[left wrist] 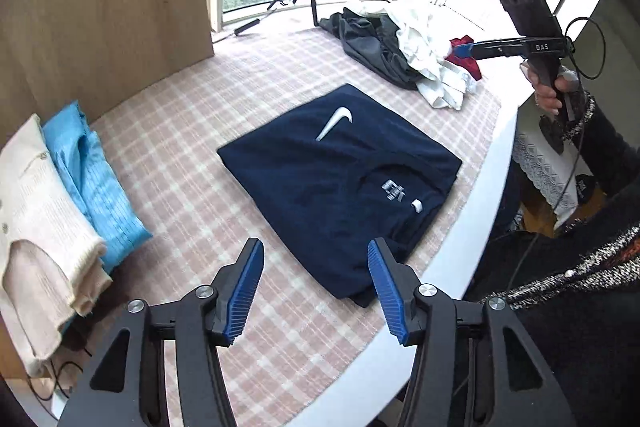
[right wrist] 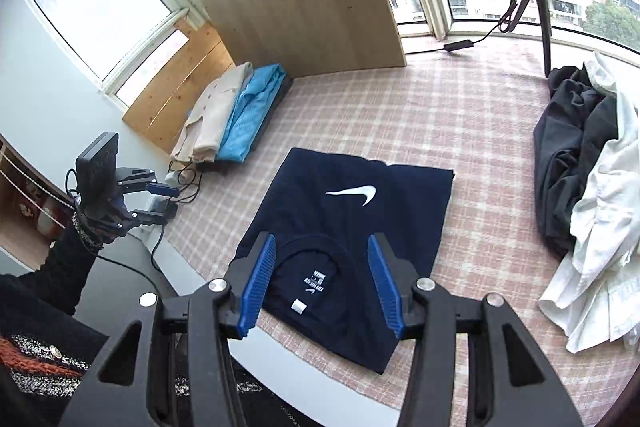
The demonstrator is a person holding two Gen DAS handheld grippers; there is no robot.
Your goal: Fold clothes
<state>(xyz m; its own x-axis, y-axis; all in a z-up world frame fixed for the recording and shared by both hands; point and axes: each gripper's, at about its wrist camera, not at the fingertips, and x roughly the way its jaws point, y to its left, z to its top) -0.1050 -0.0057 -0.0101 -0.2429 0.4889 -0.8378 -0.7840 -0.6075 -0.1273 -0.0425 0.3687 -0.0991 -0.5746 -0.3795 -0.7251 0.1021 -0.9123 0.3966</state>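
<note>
Cream top (right wrist: 208,115) and blue top (right wrist: 250,115) stacked far left; left gripper (left wrist: 316,287) wide open, empty; navy shirt (right wrist: 348,227) folded flat mid-cloth; right gripper (right wrist: 322,283) wide open, empty, above its collar; unfolded pile (right wrist: 588,163) right.

I see a navy shirt (right wrist: 352,227) with a white swoosh on a pink-and-white plaid cloth (right wrist: 460,115); beside that shirt lie sky-blue (right wrist: 250,115) and cream (right wrist: 212,115) garments.
</note>
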